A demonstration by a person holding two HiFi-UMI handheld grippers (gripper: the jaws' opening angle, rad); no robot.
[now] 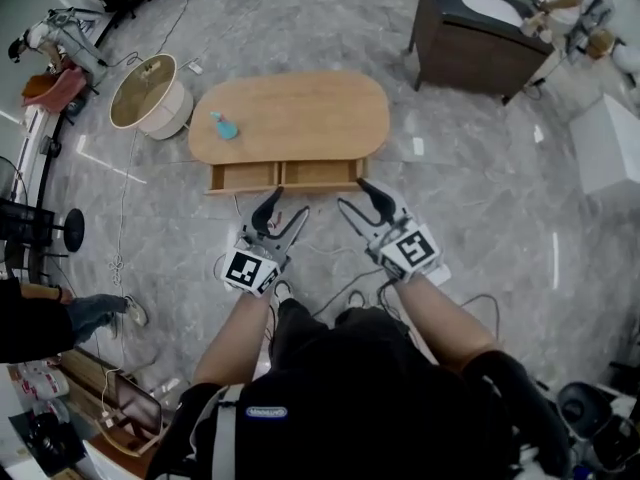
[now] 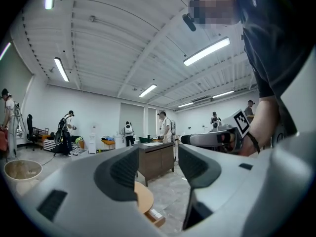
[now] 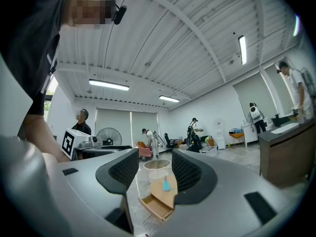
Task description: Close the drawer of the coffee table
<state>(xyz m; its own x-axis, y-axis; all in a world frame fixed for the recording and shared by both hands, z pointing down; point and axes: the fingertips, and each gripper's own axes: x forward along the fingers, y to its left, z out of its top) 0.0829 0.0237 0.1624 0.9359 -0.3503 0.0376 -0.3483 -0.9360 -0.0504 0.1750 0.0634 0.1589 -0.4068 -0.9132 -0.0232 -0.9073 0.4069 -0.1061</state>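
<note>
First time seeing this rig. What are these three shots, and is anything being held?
There is no robot here. A person holds a two-finger hand tool in each hand: the left gripper and the right gripper. The wide shot comes from a camera on the person's head, looking steeply down. The other two come from cameras that ride on each gripper and look out between its fingers. In front of the person stands a wooden coffee table with its drawer pulled open. A small blue object sits on the tabletop. Both grippers are open, clear of the table, and hold nothing.
</note>
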